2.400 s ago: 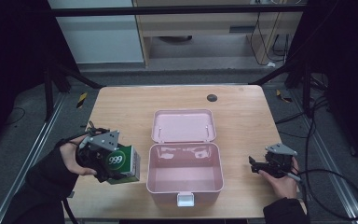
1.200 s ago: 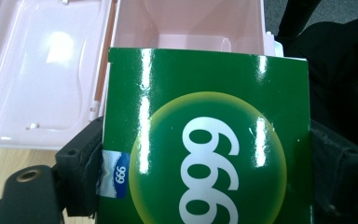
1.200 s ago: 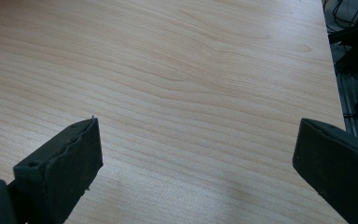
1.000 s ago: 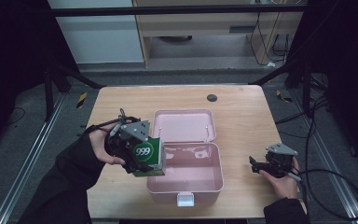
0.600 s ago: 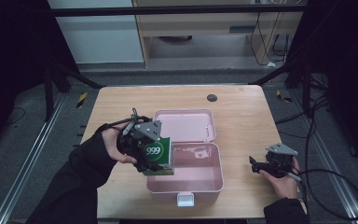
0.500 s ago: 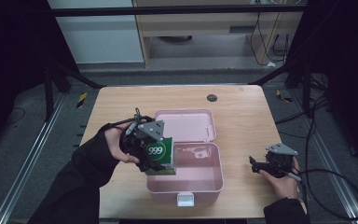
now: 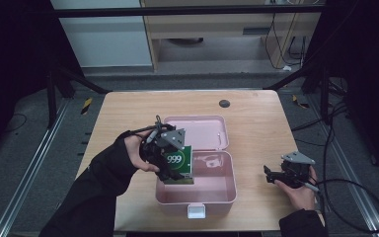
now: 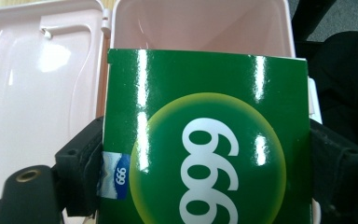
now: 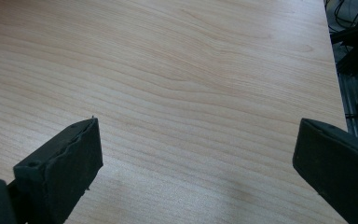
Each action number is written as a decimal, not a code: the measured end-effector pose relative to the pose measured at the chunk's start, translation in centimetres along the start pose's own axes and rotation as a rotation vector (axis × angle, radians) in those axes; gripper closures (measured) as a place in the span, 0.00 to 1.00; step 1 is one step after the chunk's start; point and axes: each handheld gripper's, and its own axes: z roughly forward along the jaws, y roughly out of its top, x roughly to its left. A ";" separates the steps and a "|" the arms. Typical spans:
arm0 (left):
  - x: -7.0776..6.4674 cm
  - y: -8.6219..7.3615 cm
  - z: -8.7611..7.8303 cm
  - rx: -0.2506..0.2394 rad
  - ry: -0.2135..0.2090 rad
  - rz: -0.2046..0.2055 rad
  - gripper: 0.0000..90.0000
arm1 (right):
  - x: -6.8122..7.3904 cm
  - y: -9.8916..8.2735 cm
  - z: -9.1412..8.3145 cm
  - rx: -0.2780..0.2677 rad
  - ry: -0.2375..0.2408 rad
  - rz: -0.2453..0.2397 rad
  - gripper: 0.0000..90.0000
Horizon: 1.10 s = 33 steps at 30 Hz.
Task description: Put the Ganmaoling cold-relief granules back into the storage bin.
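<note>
A green box point(image 7: 178, 163) marked 999 point(image 8: 205, 154) is clamped between the jaws of my left gripper point(image 7: 170, 170), which is shut on its two sides. The green box hangs over the left edge of an open pink case point(image 7: 217, 185), whose inside point(image 8: 200, 25) holds nothing I can see. The case's lid point(image 7: 202, 132) lies flat behind it point(image 8: 37, 84). My right gripper point(image 7: 275, 174) rests low at the table's right side, open, with bare wood between its fingers point(image 9: 63, 163).
The wooden table point(image 7: 128, 113) has a small dark round disc point(image 7: 224, 103) near its far edge. A white latch point(image 7: 196, 211) sticks out at the case's front. Metal frame bars and cables surround the table.
My left gripper has carried the green box from the table's left side rightward, up and over the case's left edge. The right gripper has stayed put.
</note>
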 end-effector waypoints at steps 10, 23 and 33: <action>0.5 -0.5 2.1 0.035 -0.016 -0.009 0.16 | 0.1 0.0 0.1 0.001 0.001 -0.002 0.02; 0.8 -1.8 4.4 0.075 -0.036 -0.023 0.16 | 0.2 -0.1 0.2 0.007 0.002 -0.008 0.02; 0.8 -2.9 5.7 0.103 -0.048 -0.034 0.16 | 0.2 -0.1 0.2 0.009 0.003 -0.012 0.02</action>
